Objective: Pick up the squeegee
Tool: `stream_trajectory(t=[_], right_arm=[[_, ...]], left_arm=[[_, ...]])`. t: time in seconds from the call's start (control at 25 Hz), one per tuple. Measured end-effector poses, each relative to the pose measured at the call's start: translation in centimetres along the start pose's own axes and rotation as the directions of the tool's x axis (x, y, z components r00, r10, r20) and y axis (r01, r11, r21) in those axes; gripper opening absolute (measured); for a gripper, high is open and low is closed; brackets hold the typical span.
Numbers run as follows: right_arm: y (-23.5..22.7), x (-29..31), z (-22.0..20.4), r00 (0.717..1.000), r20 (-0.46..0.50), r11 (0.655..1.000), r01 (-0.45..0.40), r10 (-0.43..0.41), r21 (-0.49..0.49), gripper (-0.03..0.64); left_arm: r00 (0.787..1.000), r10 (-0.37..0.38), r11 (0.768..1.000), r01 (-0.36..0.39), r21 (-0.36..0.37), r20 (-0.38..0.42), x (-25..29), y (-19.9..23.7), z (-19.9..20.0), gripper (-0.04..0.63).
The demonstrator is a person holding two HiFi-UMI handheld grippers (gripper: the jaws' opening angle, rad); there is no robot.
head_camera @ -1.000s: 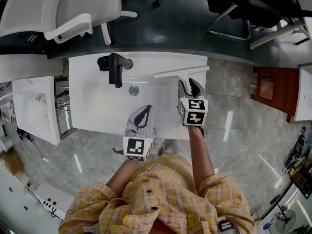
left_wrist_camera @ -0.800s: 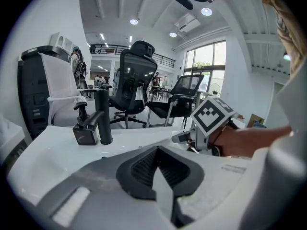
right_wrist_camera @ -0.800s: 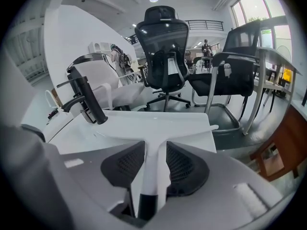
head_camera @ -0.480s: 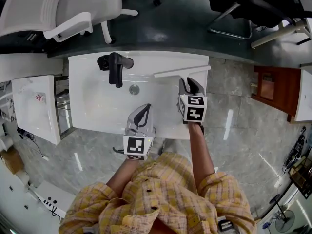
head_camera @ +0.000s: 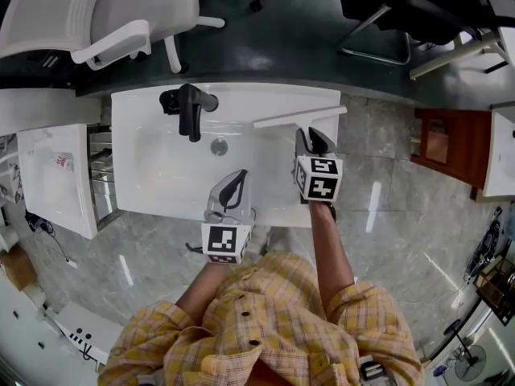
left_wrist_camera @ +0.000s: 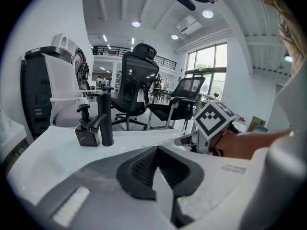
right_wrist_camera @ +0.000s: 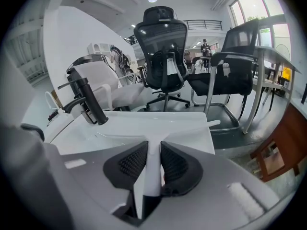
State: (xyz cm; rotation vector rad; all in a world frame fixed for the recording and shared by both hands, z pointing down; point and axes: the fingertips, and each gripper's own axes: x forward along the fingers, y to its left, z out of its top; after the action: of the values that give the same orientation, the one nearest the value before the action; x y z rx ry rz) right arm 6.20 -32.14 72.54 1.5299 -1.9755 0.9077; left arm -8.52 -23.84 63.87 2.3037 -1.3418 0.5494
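Note:
A white squeegee (head_camera: pixel 296 118) lies on the right part of the white sink top (head_camera: pixel 153 175), blade across the far side, handle pointing toward me. My right gripper (head_camera: pixel 311 138) straddles that handle. Its jaws are closing, and in the right gripper view the squeegee (right_wrist_camera: pixel 155 135) handle runs between the dark pads (right_wrist_camera: pixel 129 163), which touch it on both sides. My left gripper (head_camera: pixel 236 183) hovers over the sink's near edge, well left of the squeegee. In its own view the left gripper (left_wrist_camera: pixel 157 153) is shut with nothing between the pads.
A black faucet (head_camera: pixel 191 109) stands at the sink's far left, with a round drain (head_camera: pixel 219 146) in the basin. Office chairs (head_camera: pixel 121 14) stand beyond the sink. A white cabinet (head_camera: pixel 56 175) is on the left and a brown wooden unit (head_camera: pixel 438 143) on the right.
The right gripper's jaws have narrowed from wide apart onto the squeegee handle. Neither hand has shifted, and the squeegee lies where it was.

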Motion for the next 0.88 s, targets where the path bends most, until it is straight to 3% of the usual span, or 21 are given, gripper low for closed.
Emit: stream_trajectory(t=[0.88], right_arm=[[0.6, -7.5, 1.9, 0.991, 0.134, 0.999, -0.015, 0.01, 0.033, 0.084]], left_arm=[[0.996, -0.009, 1.0, 0.008, 0.017, 0.089, -3.2, -2.9, 2.5, -0.002]])
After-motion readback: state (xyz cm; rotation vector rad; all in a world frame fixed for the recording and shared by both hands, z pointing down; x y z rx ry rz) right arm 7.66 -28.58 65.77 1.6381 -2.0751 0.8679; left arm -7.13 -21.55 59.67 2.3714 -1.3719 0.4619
